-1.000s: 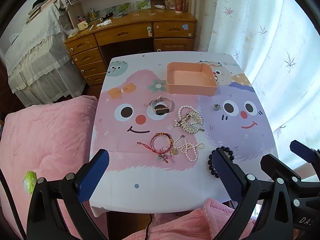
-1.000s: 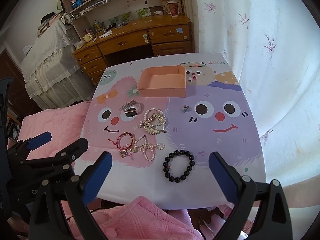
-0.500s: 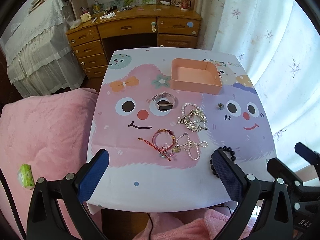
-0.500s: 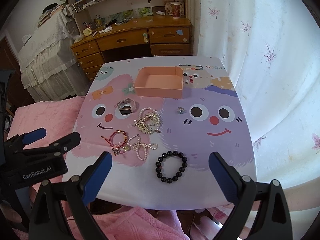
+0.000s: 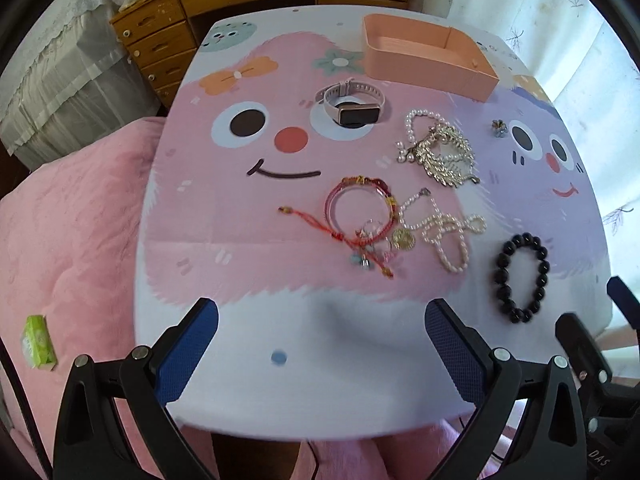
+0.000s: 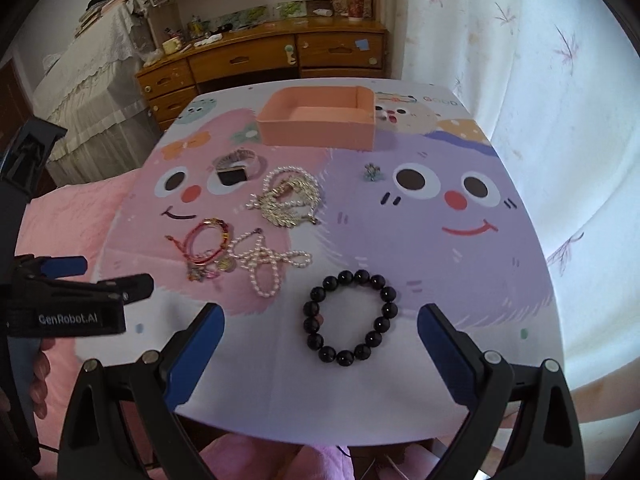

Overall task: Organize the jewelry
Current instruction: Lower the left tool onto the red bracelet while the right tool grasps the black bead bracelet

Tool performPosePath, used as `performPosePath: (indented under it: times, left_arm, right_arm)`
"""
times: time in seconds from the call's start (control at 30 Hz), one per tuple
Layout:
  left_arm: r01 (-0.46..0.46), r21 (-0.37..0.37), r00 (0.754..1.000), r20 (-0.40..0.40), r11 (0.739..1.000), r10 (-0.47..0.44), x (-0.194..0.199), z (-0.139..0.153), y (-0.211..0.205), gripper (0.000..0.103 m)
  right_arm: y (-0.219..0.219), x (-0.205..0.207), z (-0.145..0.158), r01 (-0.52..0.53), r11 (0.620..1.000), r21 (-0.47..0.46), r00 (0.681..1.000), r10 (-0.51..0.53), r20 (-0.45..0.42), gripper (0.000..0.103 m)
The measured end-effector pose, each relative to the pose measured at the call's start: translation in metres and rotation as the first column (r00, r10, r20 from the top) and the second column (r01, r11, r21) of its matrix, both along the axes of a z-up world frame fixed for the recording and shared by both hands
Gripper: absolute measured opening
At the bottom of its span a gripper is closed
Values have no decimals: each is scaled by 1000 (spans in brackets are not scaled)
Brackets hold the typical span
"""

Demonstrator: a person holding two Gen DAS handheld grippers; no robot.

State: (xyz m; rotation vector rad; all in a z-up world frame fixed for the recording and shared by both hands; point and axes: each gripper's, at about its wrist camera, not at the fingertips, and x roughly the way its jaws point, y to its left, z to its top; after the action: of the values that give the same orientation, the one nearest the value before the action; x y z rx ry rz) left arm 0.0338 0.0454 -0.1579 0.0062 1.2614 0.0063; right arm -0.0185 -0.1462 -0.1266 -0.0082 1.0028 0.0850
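At the lower centre of the right wrist view lies the black round-bead bracelet (image 6: 349, 317), flat on the cartoon-printed tablecloth (image 6: 472, 264), just ahead of the right gripper (image 6: 320, 344) and between the lines of its two blue-padded fingers (image 6: 200, 344). That gripper is spread wide and grasps nothing. The left gripper (image 5: 320, 344) is likewise released and empty, low over the near white edge of the cloth, with the red cord bracelet with small charms (image 5: 360, 220) ahead of it in mid-frame.

The step in hand looks like a first pick, and the black bracelet seems the natural one. To do it well, the right gripper should come down over one side of the ring, so the pads pinch a single run of beads rather than straddle the whole loop; round beads may roll out of a shallow bite.

Up and to the left of it the loose white pearl strand (image 6: 272, 260) lies apart from the beads, touching the red bracelet; above that sits the gold leaf-shaped chain tangled with pearls (image 6: 288, 198), then the pale-strapped smartwatch (image 6: 236, 168). At the upper centre the empty salmon-pink rectangular tray (image 6: 316, 128) waits, well apart, a likely place for each piece.
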Motion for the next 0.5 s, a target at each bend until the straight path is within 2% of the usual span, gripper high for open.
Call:
performPosePath:
  times: [0.13, 0.27, 0.5]
  left_arm:
    - [61, 4, 994, 87, 998, -61, 15, -23, -5, 102]
    - [92, 1, 989, 119, 996, -91, 35, -35, -9, 102]
    - [34, -57, 996, 84, 998, -29, 71, -57, -10, 102]
  right_arm:
    - [-2, 2, -33, 45, 999, 2, 999, -45, 0, 98]
    - [-6, 7, -55, 100, 995, 27, 995, -100, -30, 98]
    - [-8, 15, -79, 136, 989, 63, 990, -135, -30, 98]
